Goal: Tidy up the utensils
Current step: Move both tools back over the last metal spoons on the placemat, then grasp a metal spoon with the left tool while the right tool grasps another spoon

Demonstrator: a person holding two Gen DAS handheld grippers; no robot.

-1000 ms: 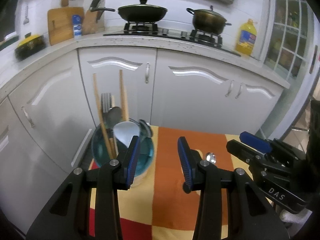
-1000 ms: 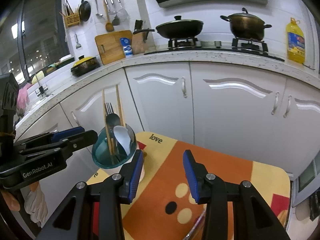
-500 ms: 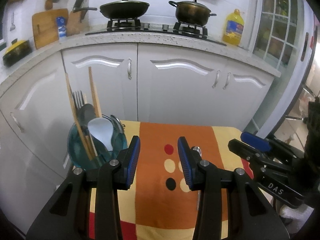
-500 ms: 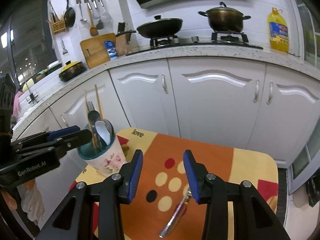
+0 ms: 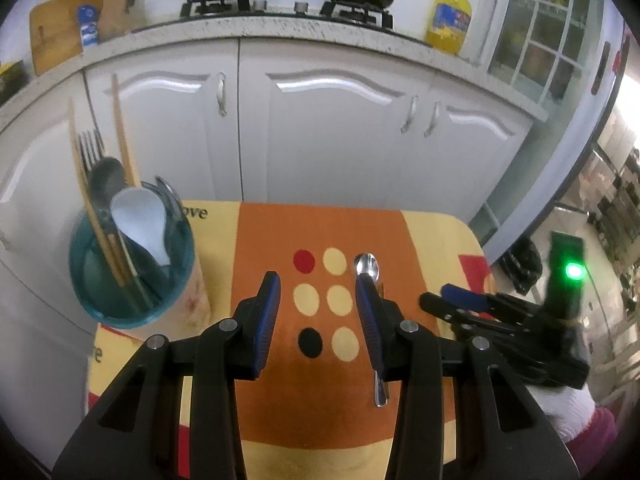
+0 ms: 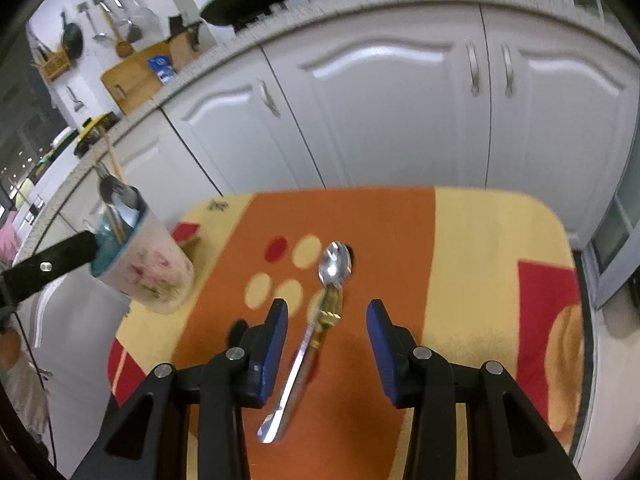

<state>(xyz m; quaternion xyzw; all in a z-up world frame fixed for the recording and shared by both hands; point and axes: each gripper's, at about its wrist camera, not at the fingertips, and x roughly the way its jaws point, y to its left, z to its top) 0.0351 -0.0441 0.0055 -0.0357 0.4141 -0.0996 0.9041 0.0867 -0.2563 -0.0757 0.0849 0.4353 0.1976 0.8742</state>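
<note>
A silver spoon lies on the orange and yellow tablecloth, bowl pointing away, with a gold-coloured piece across its handle. My right gripper hovers over the handle, open, its pads clear of it. The left gripper is open over the spotted middle of the cloth, with the spoon just behind its right finger. At the left a floral cup with a teal inside holds chopsticks, a fork, a white spoon and a dark spoon. From the left wrist, the right gripper shows low on the right.
White kitchen cabinets stand close behind the small table. Above them the counter holds a wok, a pot and a yellow oil bottle. The table's right edge drops to the floor. The left gripper's finger reaches in beside the cup.
Both grippers have come down toward the table and tipped forward. The spoon has come into view between the right gripper's fingers. Jaw widths look unchanged.
</note>
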